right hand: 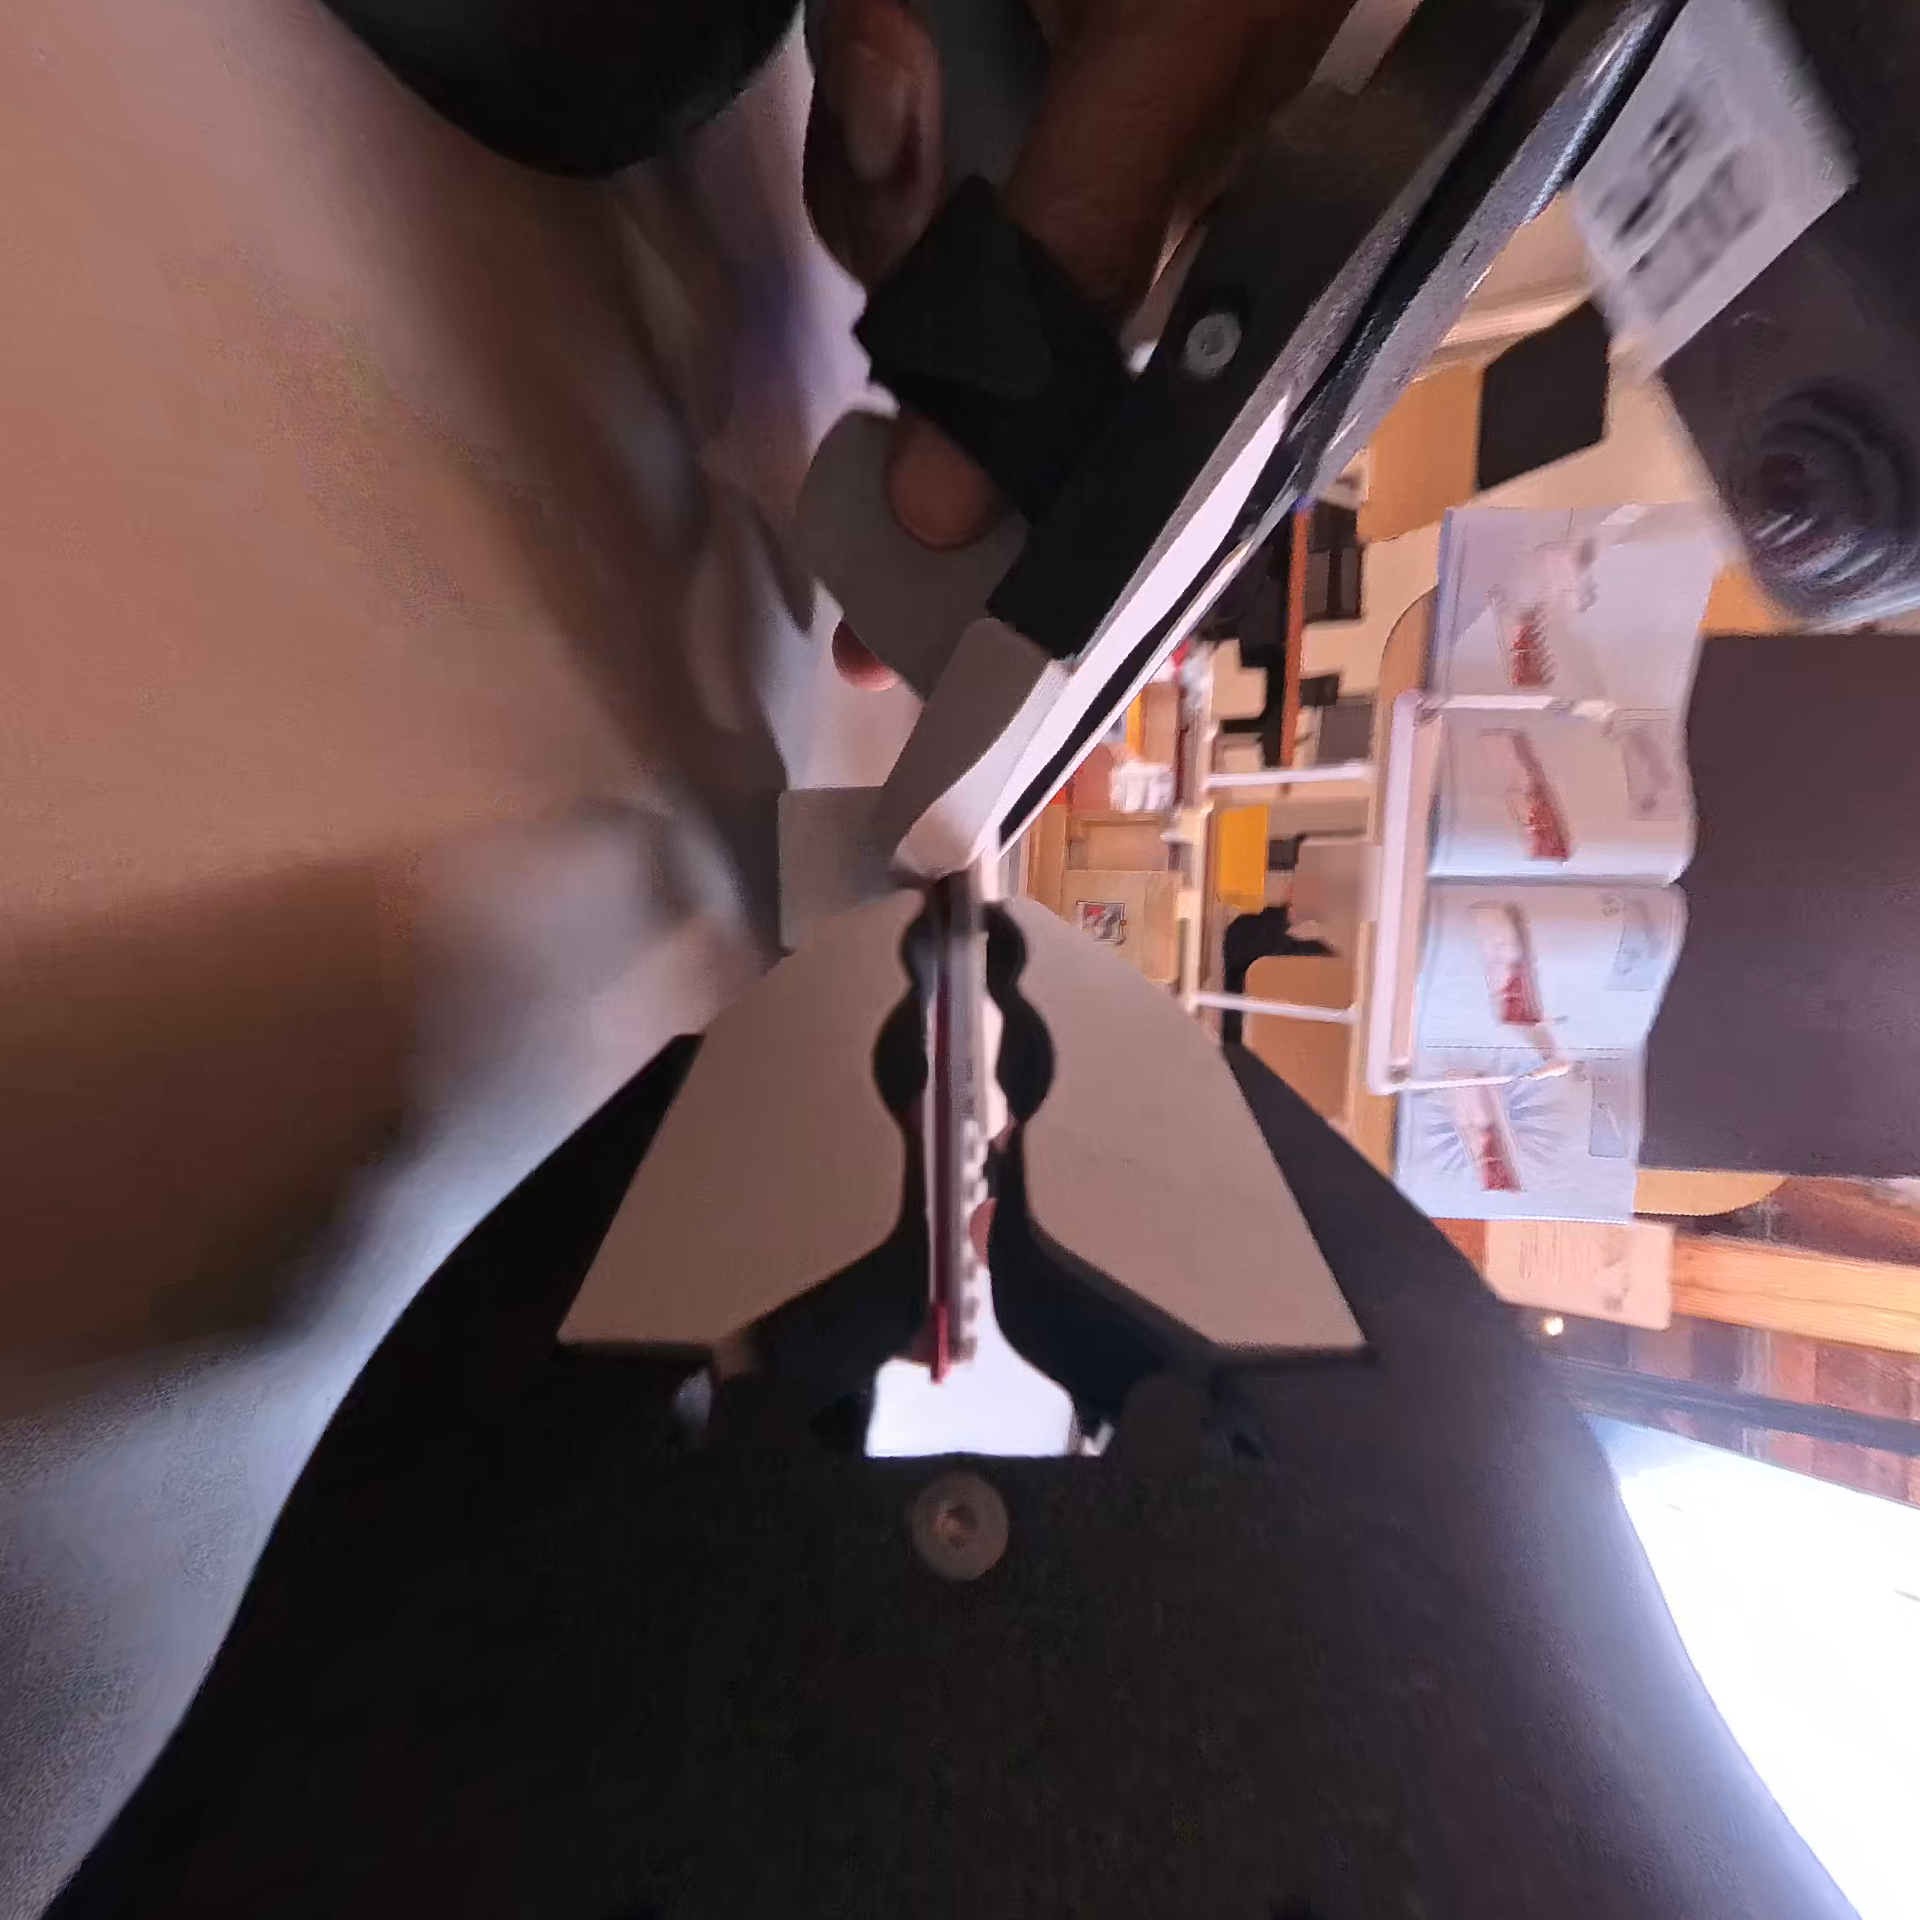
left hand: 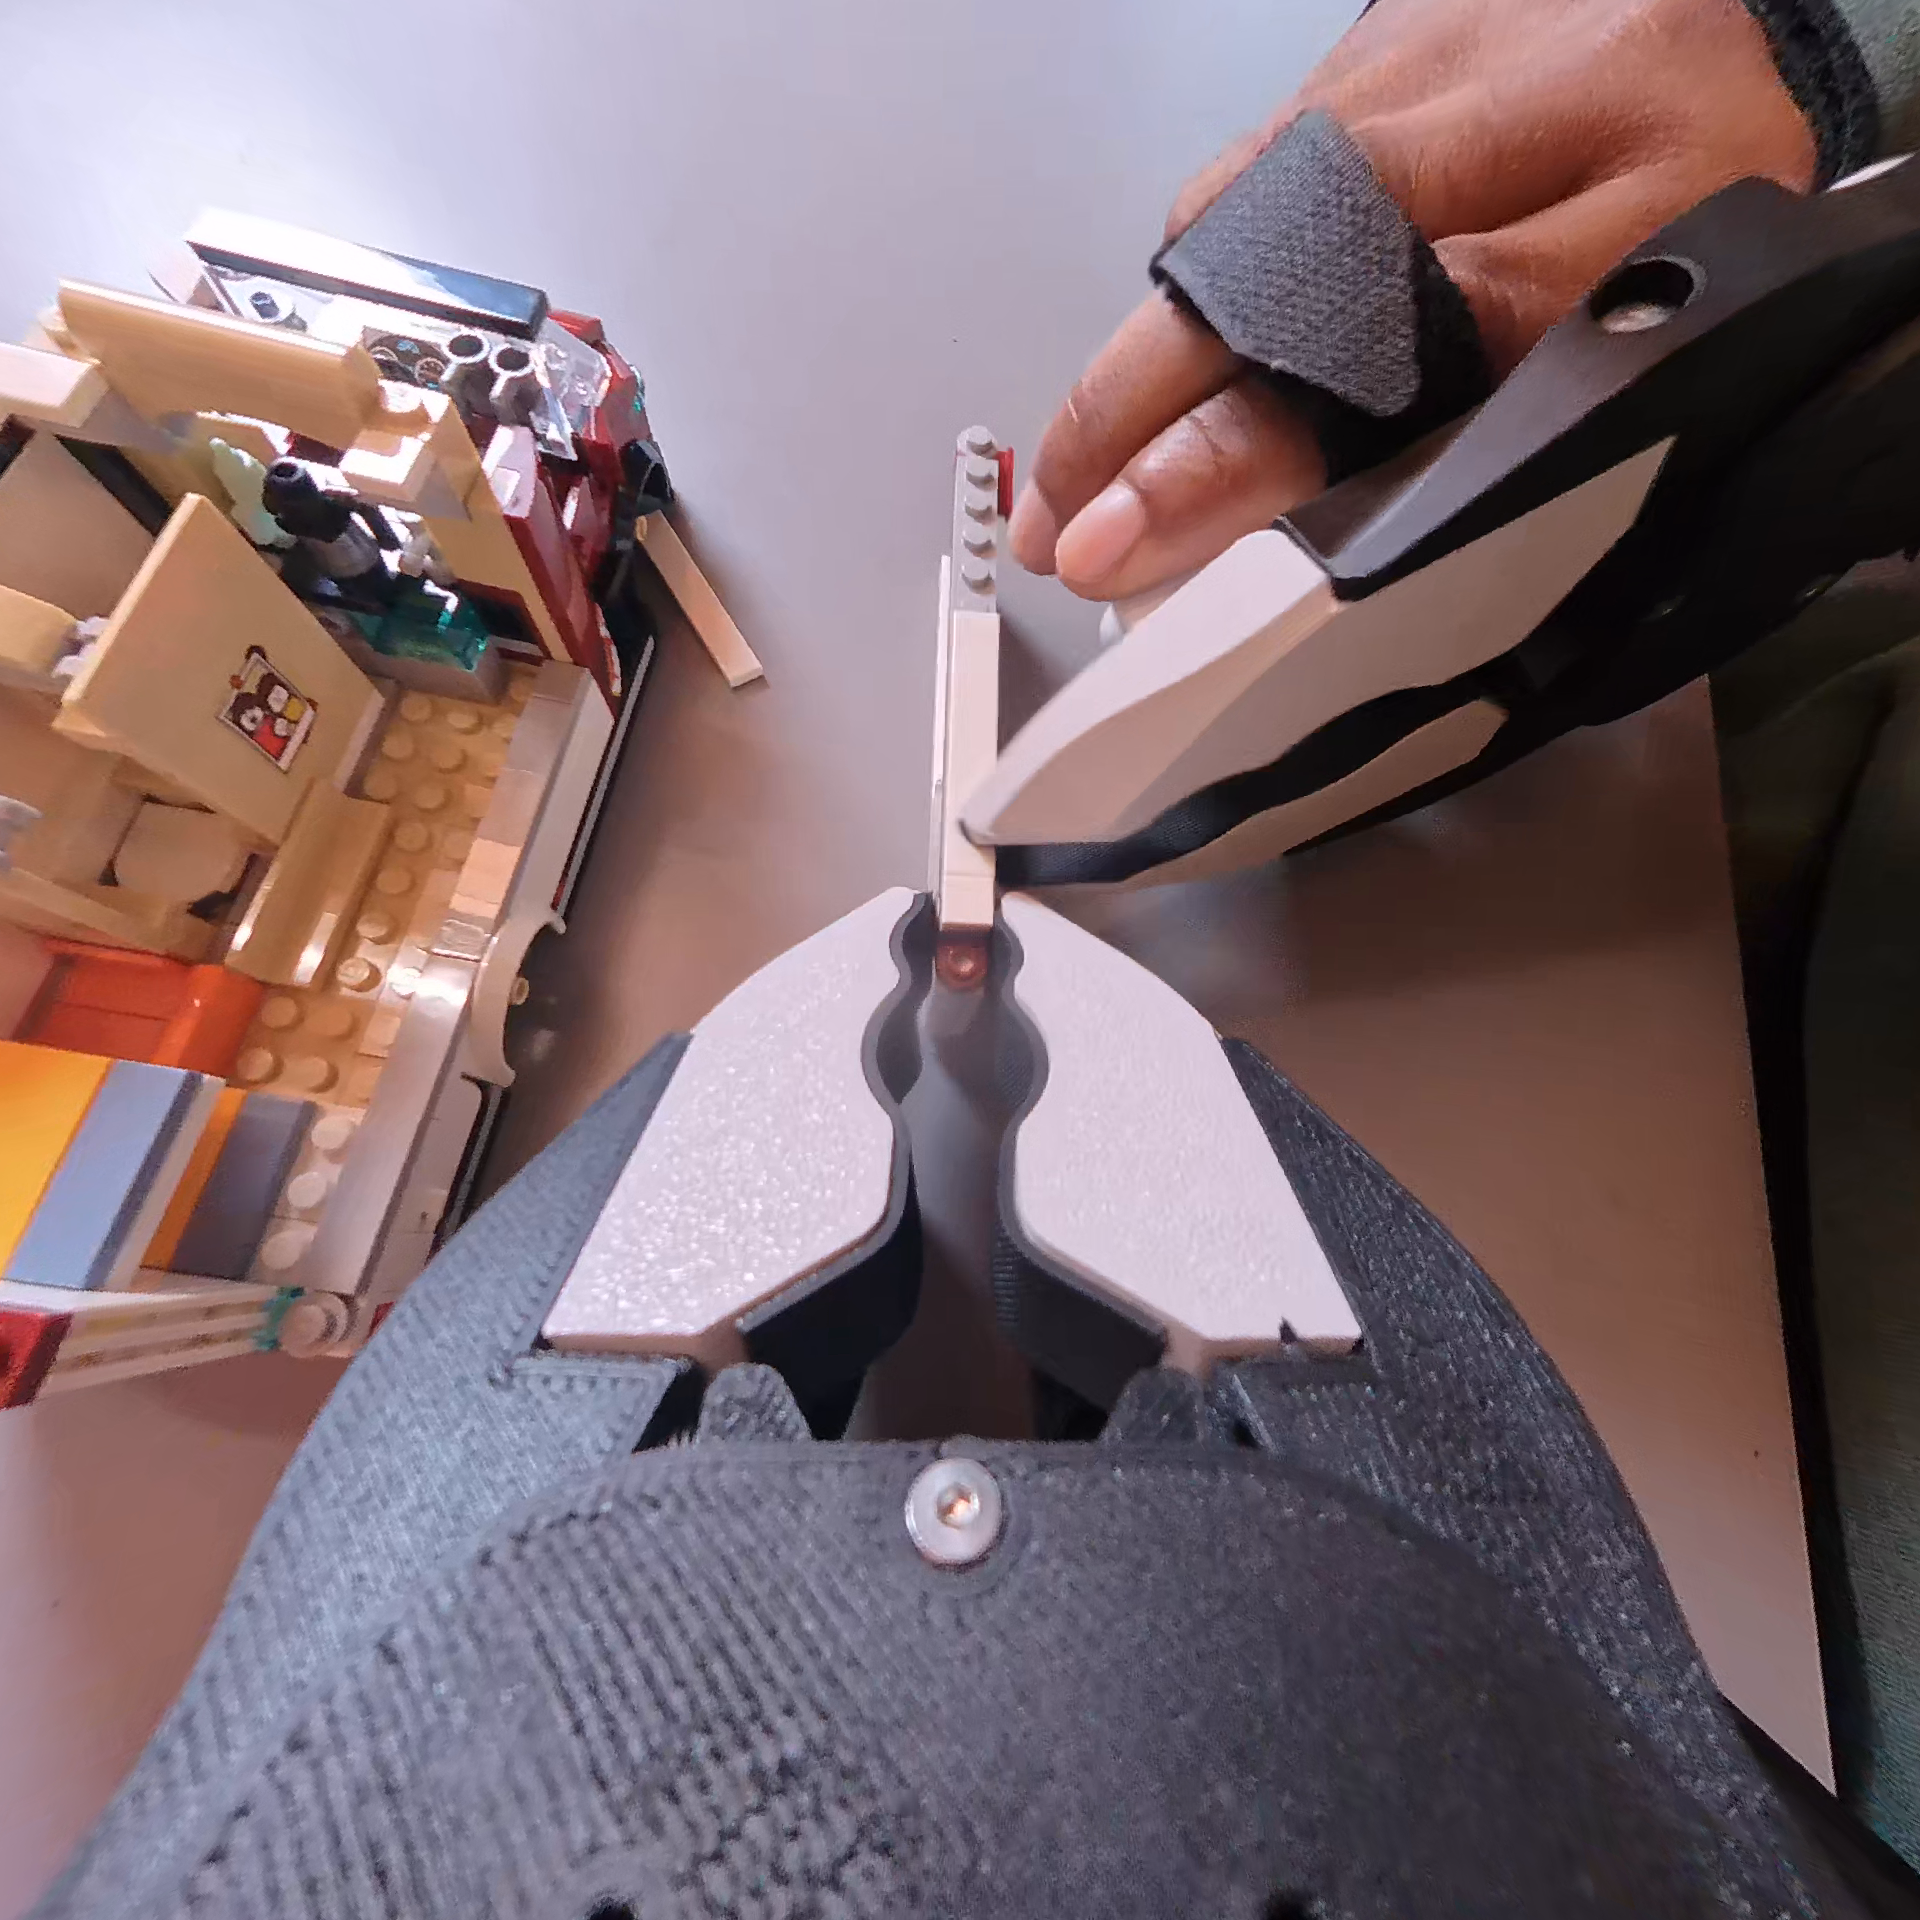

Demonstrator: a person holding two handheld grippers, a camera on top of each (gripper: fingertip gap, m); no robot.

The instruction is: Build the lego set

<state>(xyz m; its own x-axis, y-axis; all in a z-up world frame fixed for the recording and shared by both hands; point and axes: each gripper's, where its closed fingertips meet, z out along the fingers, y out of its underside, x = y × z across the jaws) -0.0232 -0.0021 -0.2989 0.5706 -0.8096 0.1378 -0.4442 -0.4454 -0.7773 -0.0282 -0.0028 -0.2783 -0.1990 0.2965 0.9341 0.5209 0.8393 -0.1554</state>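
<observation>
Clearly both ends are gripped: left gripper (left hand: 961, 914) pinches the near end of a long brick strip (left hand: 968, 717), holding it up off the bench (left hand: 1403, 1039). Right gripper (right hand: 961, 914) clamps the same strip (right hand: 961, 1091) edge-on, pads pressing it. Half-built brick model (left hand: 312, 727) stands left, apart.

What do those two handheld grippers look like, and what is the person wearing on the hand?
Each gripper has pale grey fingers with wavy black inner edges on a black ribbed body with a silver screw. The hand wears a black fabric strap and a dark cuff.
</observation>
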